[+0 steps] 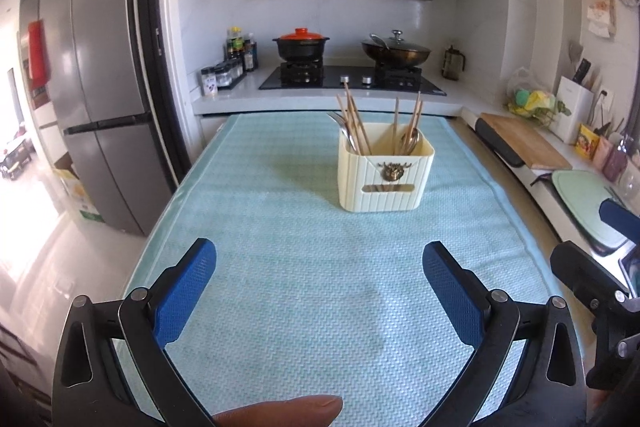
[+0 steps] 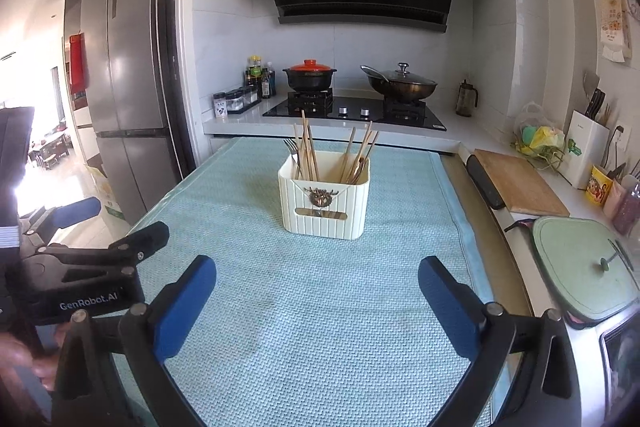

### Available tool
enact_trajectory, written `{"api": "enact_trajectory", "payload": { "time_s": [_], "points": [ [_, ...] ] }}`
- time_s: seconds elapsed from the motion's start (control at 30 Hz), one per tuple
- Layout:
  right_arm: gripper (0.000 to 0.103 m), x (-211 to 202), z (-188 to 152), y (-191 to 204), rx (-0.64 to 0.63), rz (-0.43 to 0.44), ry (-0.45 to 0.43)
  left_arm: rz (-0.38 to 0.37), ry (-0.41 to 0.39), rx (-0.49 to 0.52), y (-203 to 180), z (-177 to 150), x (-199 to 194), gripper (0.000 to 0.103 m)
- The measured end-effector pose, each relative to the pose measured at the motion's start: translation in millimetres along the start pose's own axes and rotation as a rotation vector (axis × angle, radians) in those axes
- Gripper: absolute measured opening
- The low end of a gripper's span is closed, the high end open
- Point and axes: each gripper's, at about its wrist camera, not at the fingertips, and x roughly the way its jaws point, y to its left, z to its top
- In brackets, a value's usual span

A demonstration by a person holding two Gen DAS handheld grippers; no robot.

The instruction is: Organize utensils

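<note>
Left wrist view: we see the cream utensil caddy standing upright on the light-blue woven mat, well ahead of the left gripper.
Left jaws: spread wide apart, holding nothing, over bare mat nearer us than the caddy.
Caddy contents: wooden chopsticks lean in both halves; metal spoons sit among them.
Step in hand: we judge the sorting either finished or not begun, since no utensil lies loose on the mat.
Doing it well: if we pull a chopstick, we should close on the bare upper shaft, clear of its neighbours, and lift straight up so the caddy does not tip.
Right wrist view: the right gripper also has its jaws wide apart and empty, well short of the caddy.
Fork: a metal fork rises at the caddy's left rear corner.
Other tool: the left gripper's black body shows left of the caddy, nearer us.
Surface: the mat covers the table around the caddy.
Room: behind the caddy, a gas hob carries a red-lidded clay pot and a lidded wok; a steel fridge stands far left of it, a wooden cutting board to its right.
</note>
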Motion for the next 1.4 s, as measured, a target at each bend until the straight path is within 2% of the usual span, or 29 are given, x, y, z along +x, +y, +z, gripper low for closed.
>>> {"api": "enact_trajectory", "payload": {
  "time_s": [0.27,1.4],
  "points": [
    [0.103,-7.7,1.1,8.4,0.005,0.031,-0.012,0.035,-0.016,0.005,-0.4,-0.9,-6.2,0.103],
    [0.103,-18.2,2.3,18.4,-0.023,0.024,-0.016,0.031,-0.003,-0.01,1.1,-2.0,-8.1,0.103]
  ]
}}
